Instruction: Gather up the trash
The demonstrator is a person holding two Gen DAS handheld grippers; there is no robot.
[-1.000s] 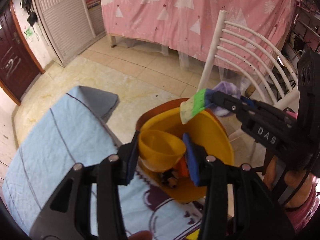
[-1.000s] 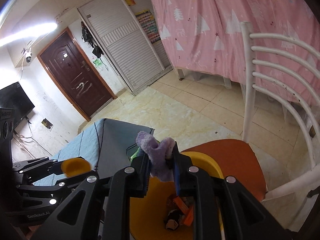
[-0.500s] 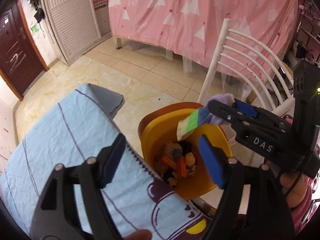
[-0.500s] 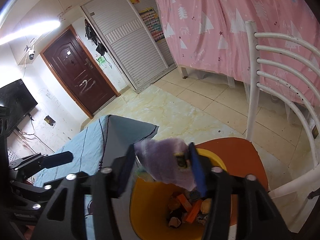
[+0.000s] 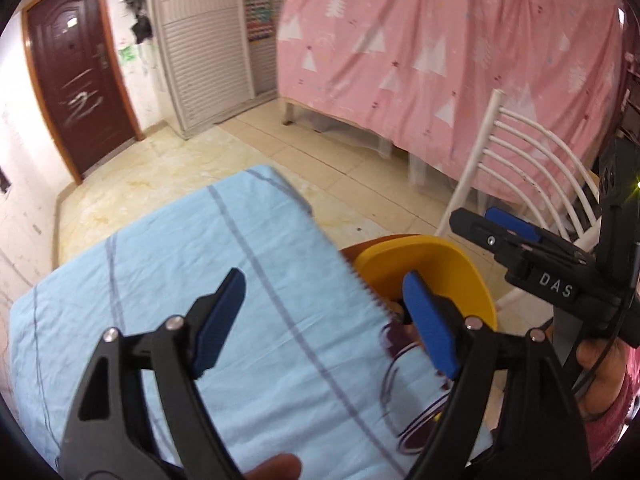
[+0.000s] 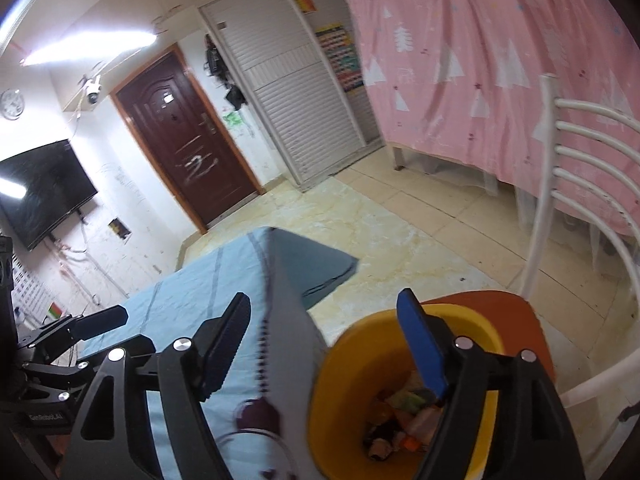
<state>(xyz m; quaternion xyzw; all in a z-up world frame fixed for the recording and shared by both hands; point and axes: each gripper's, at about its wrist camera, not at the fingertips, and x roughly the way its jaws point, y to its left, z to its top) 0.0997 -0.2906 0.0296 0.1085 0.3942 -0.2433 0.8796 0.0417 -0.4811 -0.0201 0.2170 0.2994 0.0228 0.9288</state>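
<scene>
Trash [image 6: 400, 424] heaps in upright yellow bin [image 6: 352, 360], mouth up; both tools opening, empty.

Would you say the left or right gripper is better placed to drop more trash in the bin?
Right, probably: the right gripper hangs by the bin, opening, empty. The left gripper is mostly over the bedsheet.

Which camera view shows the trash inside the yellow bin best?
The right wrist view: it looks down into the yellow bin and shows the trash at its bottom. In the left wrist view, the blue cloth and a finger hide the inside.
</scene>
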